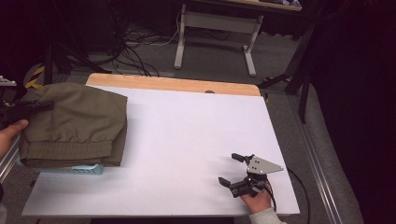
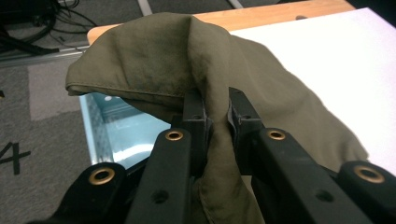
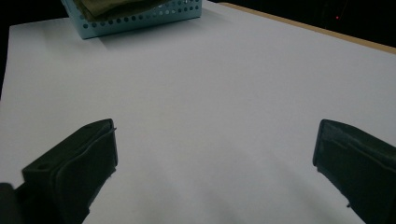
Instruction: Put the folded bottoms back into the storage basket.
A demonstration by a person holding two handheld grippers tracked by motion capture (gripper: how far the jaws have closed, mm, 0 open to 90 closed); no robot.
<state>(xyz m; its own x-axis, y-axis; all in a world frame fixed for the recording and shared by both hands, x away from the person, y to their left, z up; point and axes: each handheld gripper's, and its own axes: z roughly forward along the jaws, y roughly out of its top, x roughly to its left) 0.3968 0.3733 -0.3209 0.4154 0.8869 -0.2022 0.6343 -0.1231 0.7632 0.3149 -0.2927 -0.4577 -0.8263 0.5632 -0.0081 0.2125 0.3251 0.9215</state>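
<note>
Presently: olive garment (image 2: 154, 60), soft, light, limp, draped over blue basket (image 2: 109, 128); left tool (image 2: 217, 116) clamped on a fold, right tool (image 1: 239, 169) apart.

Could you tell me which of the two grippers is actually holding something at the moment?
The left gripper: its jaws pinch a fold of the olive garment, while the right gripper hovers open over the bare white table.
</note>
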